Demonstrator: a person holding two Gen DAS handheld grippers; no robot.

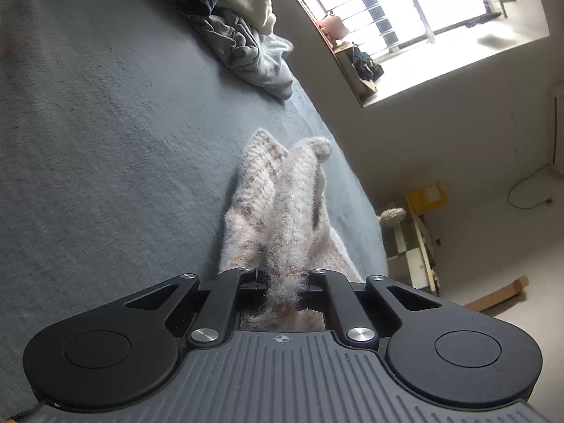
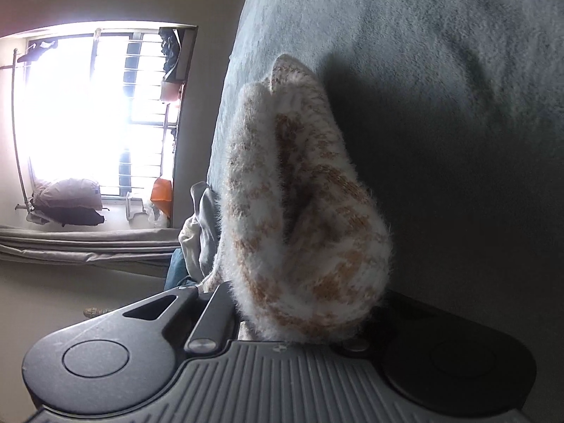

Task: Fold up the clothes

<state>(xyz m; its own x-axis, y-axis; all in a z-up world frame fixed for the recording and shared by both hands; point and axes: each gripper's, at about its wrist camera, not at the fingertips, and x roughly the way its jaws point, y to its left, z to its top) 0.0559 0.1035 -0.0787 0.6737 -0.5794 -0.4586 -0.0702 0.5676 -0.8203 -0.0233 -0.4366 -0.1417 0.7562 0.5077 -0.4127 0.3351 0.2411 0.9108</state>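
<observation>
The left gripper (image 1: 282, 276) was clenched on a bunched edge of the fuzzy sweater (image 1: 278, 208), which trailed forward onto the grey bed (image 1: 105, 123). The right gripper (image 2: 299, 317) also pinched the sweater (image 2: 303, 204), though the knit hid its tips. The step looked like lifting the garment to spread it; next it would need pulling taut and laying flat. Only the left view showed the heap (image 1: 246, 46) of other clothes clearly.
</observation>
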